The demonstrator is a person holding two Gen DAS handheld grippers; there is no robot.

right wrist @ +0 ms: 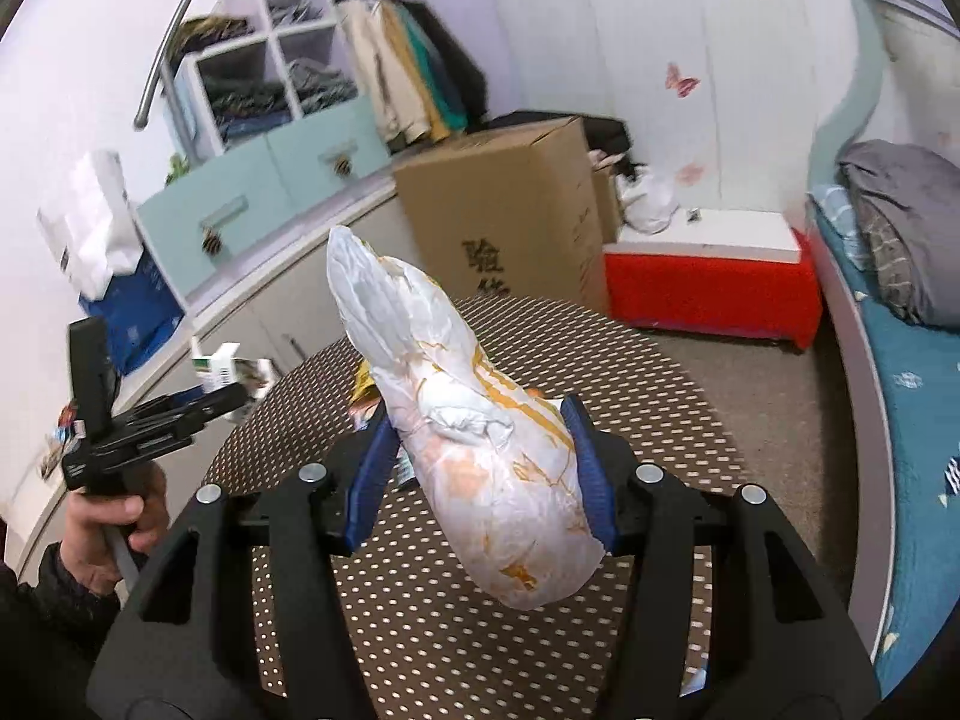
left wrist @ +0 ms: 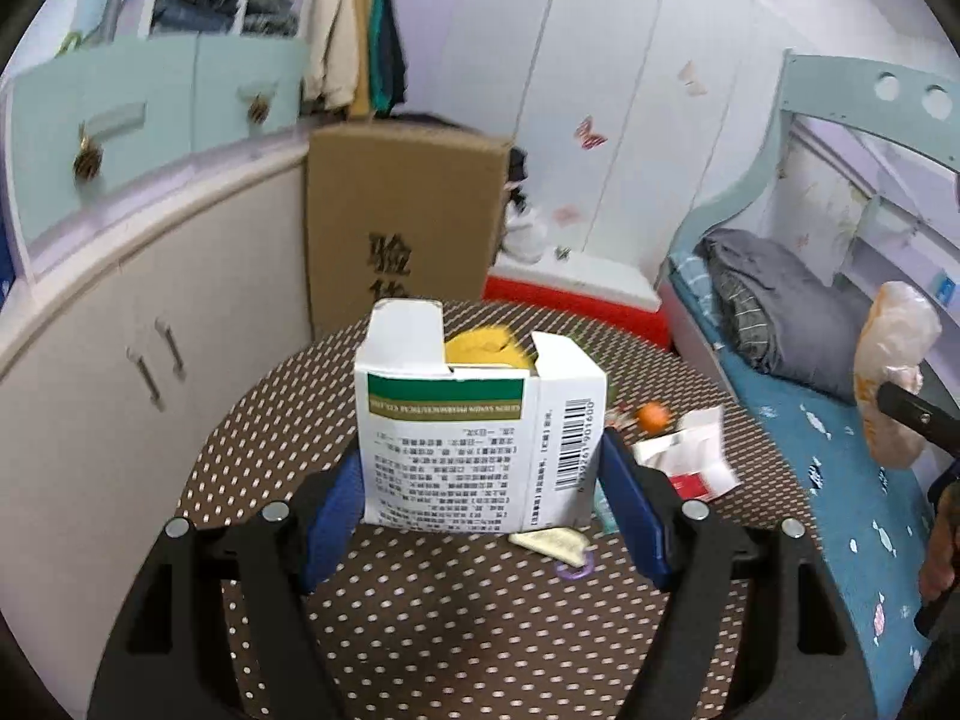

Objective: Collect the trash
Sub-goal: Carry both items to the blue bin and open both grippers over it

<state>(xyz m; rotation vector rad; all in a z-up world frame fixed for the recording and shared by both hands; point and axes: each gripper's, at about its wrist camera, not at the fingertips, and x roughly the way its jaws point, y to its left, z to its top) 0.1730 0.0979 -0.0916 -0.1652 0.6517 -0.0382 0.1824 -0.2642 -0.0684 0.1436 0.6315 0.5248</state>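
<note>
Now | left claw (left wrist: 480, 504) pinching white medicine box (left wrist: 474, 438) | right claw (right wrist: 477, 474) clamped on crumpled plastic bag (right wrist: 480, 450)

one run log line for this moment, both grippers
left gripper: shut on box | right gripper: shut on bag | both lifted off table | scraps left
</note>
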